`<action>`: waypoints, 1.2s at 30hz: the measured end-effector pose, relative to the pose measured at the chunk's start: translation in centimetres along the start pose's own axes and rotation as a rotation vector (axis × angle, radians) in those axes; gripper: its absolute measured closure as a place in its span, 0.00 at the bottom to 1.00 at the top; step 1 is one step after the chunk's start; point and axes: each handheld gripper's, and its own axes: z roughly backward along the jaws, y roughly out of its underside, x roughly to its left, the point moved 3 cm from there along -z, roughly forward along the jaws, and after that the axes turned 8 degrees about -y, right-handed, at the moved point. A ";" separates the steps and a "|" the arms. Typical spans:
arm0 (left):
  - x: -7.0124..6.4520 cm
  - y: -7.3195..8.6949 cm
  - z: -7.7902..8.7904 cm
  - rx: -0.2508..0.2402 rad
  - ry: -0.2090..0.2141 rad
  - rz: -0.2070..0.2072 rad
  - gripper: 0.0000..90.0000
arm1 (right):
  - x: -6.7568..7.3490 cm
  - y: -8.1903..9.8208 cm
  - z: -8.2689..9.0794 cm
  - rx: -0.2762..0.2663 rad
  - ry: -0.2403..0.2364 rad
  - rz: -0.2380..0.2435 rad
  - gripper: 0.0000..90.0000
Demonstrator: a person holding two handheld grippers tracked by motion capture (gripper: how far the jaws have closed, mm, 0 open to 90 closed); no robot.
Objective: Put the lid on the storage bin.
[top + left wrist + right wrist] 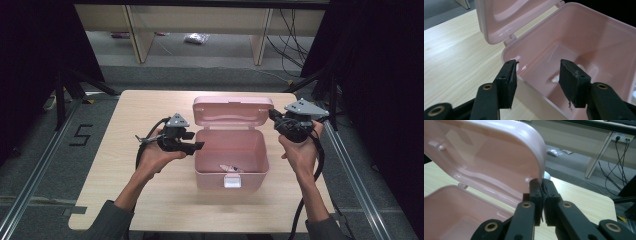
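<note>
**Pink box open, lid pinched at its right edge**

The left gripper (192,145) hovers over the left wall of the pink storage box (231,172), jaws spread with nothing between them; in the left gripper view one jaw hangs outside the rim and the other over the inside. The box stands at the middle of the pale wood tabletop (125,150), its front latch toward the person. A small pale item (230,168), too blurred to identify and perhaps a wrapped packet, lies on the box floor near the front wall. The lid (233,111) stands raised at the back. The right gripper (274,116) has its jaws pressed together on the lid's right edge.
</note>
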 end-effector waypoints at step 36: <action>-2.8 2.7 5.0 -0.071 0.043 -0.010 0.51 | 0.7 1.6 1.4 -0.019 -0.008 0.052 0.96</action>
